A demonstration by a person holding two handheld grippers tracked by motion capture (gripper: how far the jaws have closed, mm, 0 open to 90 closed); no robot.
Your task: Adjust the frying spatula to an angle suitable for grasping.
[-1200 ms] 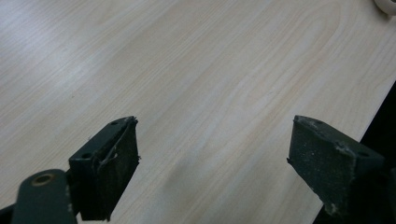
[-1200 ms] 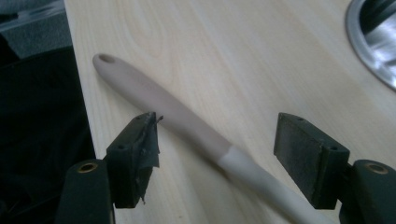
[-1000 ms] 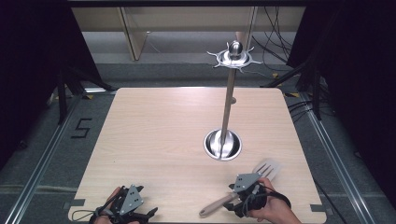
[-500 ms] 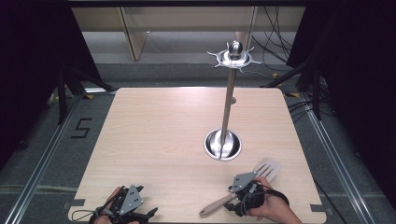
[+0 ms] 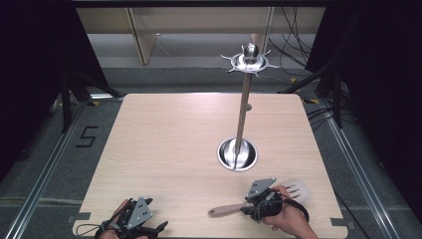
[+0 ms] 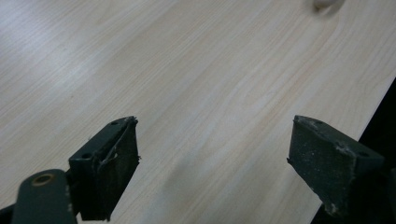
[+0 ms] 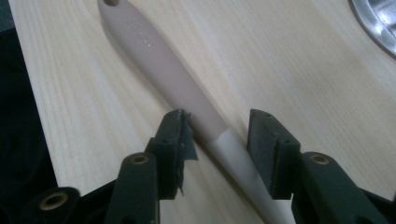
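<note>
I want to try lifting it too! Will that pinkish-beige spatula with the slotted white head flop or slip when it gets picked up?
The pinkish-beige spatula looks moulded and solid, so it probably stays stiff. Its handle is smooth and tapers, so it might slip between the right gripper jaws, which straddle it with gaps showing. Held near the middle, the slotted white head may tip it slightly.

In the high view, the right hand [image 5: 286,219] and right gripper [image 5: 256,208] cover the middle of the spatula [image 5: 297,189], so jaw contact cannot be confirmed there. The left hand [image 5: 118,221] is cut off by the bottom edge. In the right gripper view, the stand base [image 7: 377,21] is cut off at the top right corner. In the left gripper view, a small pale object [image 6: 326,4] at the top edge is blurred and cut off.
</note>
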